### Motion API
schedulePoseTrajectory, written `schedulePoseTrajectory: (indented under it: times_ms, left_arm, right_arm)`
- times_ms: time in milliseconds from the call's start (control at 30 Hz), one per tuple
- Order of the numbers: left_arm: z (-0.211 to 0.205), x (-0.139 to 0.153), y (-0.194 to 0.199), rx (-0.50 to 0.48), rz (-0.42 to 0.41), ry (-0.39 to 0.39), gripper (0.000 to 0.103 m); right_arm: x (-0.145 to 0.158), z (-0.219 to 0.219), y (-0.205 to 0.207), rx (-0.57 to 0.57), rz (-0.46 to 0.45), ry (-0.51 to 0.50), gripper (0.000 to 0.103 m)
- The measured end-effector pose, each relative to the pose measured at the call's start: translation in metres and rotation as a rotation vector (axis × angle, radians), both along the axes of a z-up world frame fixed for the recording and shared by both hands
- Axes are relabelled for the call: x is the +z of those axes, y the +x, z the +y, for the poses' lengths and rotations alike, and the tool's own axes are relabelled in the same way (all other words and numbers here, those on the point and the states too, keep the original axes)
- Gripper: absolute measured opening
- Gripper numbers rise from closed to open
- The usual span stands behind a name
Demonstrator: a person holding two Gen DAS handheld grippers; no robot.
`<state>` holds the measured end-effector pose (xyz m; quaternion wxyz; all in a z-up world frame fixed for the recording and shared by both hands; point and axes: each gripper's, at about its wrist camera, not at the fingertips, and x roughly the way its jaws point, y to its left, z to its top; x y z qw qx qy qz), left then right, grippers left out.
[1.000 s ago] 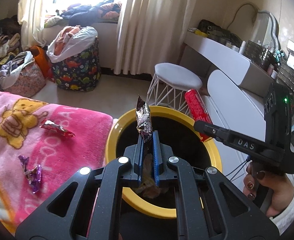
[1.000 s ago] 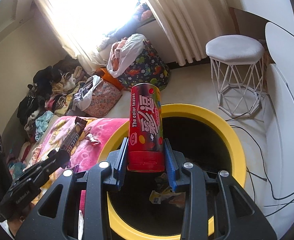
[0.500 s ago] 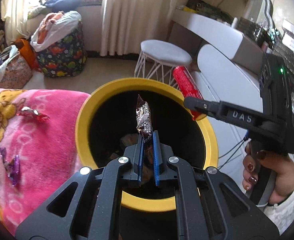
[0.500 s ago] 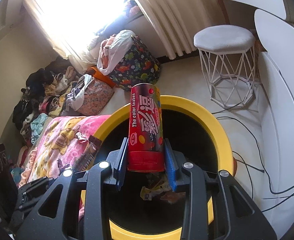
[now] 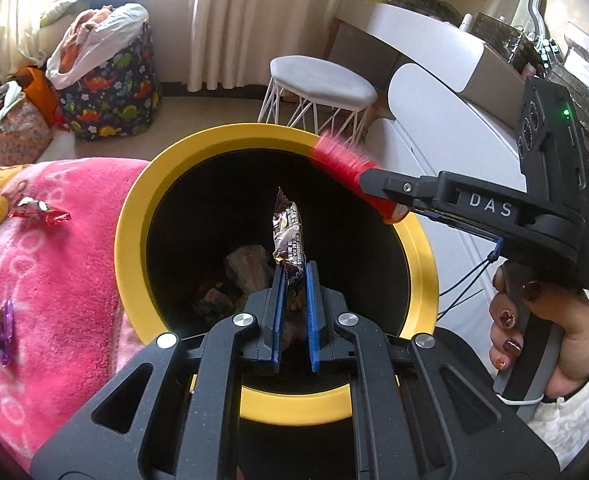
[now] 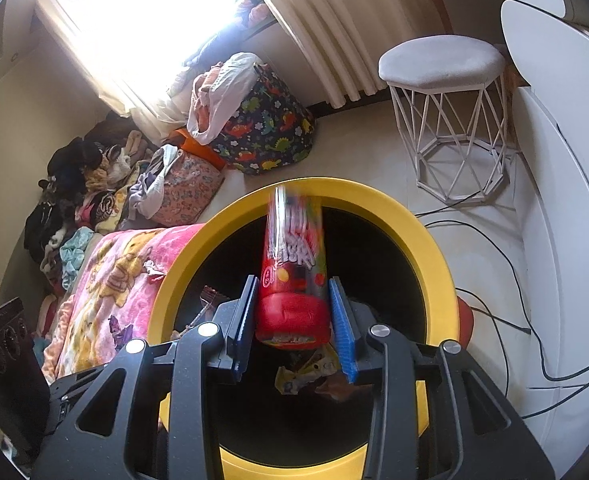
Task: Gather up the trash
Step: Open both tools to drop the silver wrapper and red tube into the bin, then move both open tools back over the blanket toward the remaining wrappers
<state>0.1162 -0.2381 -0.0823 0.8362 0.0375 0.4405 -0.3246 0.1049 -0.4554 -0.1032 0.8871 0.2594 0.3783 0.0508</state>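
Over the yellow-rimmed bin (image 6: pixel 426 240), the right gripper (image 6: pixel 292 322) jaws are opening and the red snack tube (image 6: pixel 294 264) blurs, slipping free between them, while the left gripper (image 5: pixel 293 312) stays clenched on its wrapper (image 5: pixel 288 236), next to drop.

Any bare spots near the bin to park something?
Free: the white round stool top, and floor between the yellow-rimmed black bin and the dinosaur-print laundry bag. Crowded: pink fleece blanket has candy wrappers; cables cross floor right of bin.

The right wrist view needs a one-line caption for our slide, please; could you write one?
Right gripper jaws opening around a blurred red candy tube above the yellow-rimmed bin.
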Motion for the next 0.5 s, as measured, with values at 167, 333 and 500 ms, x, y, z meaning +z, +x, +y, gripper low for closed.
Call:
schedulePoseTrajectory:
  times_ms: [167, 333, 500]
  left_arm:
    - [0.001, -0.001, 0.004, 0.023, 0.013, -0.002, 0.036]
    - [0.01, 0.008, 0.004, 0.062, -0.013, -0.032, 0.072]
    - [0.023, 0.02, 0.004, 0.112, -0.04, -0.06, 0.092]
  right_arm:
    - [0.0, -0.001, -0.003, -0.016, -0.004, 0.006, 0.048]
    - [0.005, 0.001, -0.005, -0.022, -0.016, -0.009, 0.055]
    - [0.017, 0.005, -0.007, -0.019, -0.045, -0.043, 0.063]
